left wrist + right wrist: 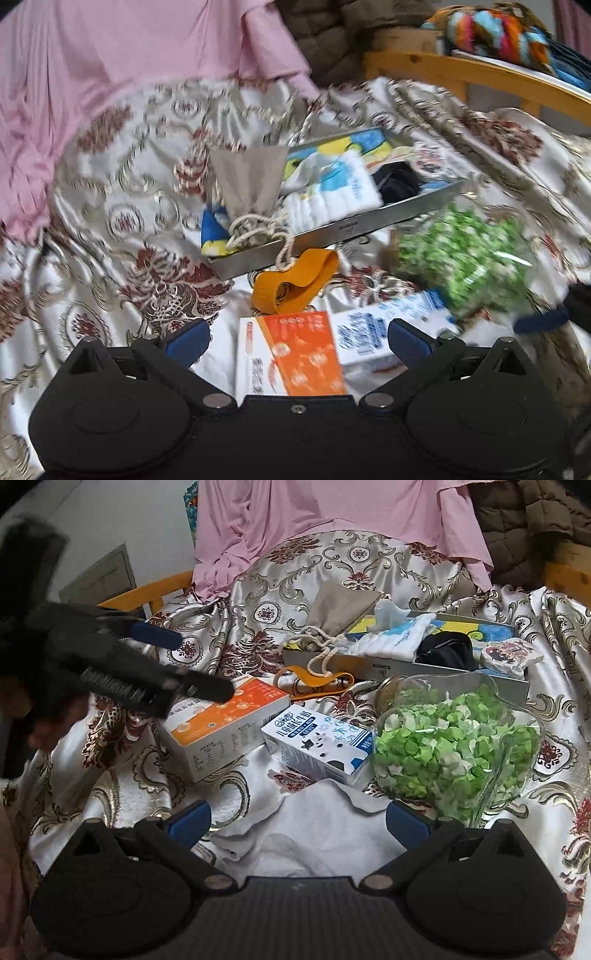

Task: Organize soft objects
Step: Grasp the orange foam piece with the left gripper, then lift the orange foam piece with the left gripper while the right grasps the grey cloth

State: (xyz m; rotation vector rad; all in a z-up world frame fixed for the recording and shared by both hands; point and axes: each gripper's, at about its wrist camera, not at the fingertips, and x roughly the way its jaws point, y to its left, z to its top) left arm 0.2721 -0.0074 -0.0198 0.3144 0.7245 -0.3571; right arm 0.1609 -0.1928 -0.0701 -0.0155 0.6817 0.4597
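**Both grippers spread over the cluttered cloth, tray part filled**

My left gripper (pixel 297 339) has its blue-padded fingers spread wide and holds nothing; it hangs over the orange-and-white box (pixel 291 358), with the blue-and-white milk carton (pixel 391 332) just to its right. In the right wrist view I see that same gripper (pixel 162 664) from the side, blurred, above the box's left end.

My right gripper (pixel 297 821) is spread too, gripping nothing. A white cloth (pixel 306 830) lies crumpled on the brocade tablecloth (pixel 122 786) right between its fingers, though I cannot tell whether the pads touch it.

The metal tray (pixel 369 221) sits past the boxes. In it I make out a white ribbed cloth with blue print (pixel 332 192), a black soft item (pixel 397 181) beside it, and a printed squishy pad (pixel 511 655) at the right end. A beige drawstring pouch (pixel 251 181) lies on the tray's left end, its cord (pixel 284 247) hanging over the rim. An orange elastic band (pixel 295 282) lies on the tablecloth just in front of the tray, near that cord.

A clear jar of green paper stars (pixel 458 753) lies on its side to the right of the milk carton. A pink sheet (pixel 332 513) is draped behind the table.
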